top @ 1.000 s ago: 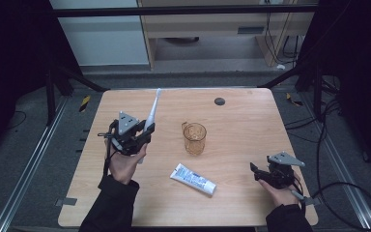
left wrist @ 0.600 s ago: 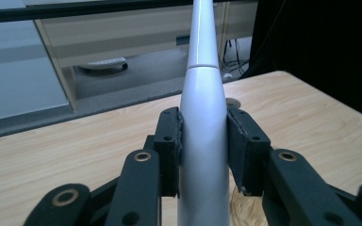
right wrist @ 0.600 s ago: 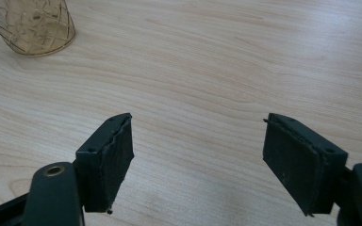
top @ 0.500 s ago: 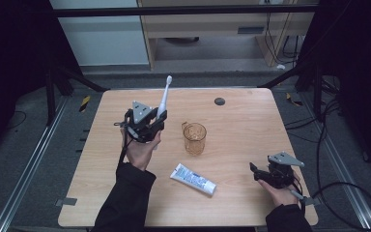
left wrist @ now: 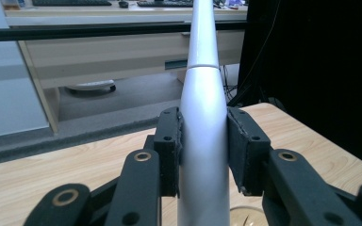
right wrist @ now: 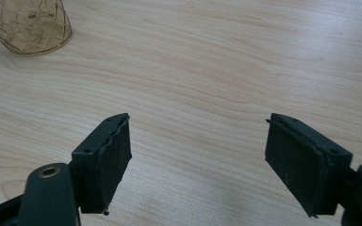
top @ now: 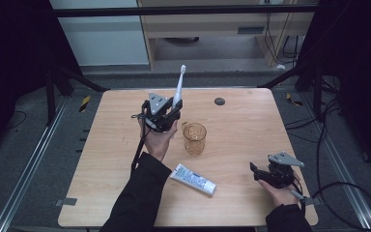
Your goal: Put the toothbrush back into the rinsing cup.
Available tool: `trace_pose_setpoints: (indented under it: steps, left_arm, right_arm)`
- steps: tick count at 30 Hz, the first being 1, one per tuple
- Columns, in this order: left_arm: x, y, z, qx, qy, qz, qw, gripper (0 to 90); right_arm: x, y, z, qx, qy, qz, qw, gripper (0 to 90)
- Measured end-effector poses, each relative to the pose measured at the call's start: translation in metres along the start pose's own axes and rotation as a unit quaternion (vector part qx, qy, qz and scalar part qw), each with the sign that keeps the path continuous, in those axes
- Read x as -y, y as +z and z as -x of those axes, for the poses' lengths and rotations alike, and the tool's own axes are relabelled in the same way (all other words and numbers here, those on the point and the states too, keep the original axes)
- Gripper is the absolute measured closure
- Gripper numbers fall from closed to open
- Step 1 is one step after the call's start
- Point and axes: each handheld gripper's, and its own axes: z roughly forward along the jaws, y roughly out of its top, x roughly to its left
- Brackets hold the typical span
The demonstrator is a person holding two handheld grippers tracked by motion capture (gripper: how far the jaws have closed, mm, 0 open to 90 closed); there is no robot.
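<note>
Toothbrush (top: 178, 87), cup (top: 194, 138), tube (top: 193, 179): one each.

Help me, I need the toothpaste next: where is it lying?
In the high view the toothpaste tube lies flat near the table's front edge, just in front of the amber cup.

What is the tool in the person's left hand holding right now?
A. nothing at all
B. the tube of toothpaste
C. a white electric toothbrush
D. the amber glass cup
C: the left gripper has its fingers pressed on both sides of the white electric toothbrush, which stands upright just left of the amber glass cup, while the toothpaste tube lies on the table.
</note>
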Motion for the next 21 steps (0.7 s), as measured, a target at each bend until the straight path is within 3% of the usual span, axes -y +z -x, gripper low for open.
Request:
trace_pose_setpoints:
  steps: [21]
  left_arm:
    - [0.004, 0.036, 0.024, 0.027, -0.015, 0.02, 0.9993, 66.4]
  right_arm:
    - [0.001, 0.0, 0.001, -0.003, 0.0, 0.001, 1.0, 22.9]
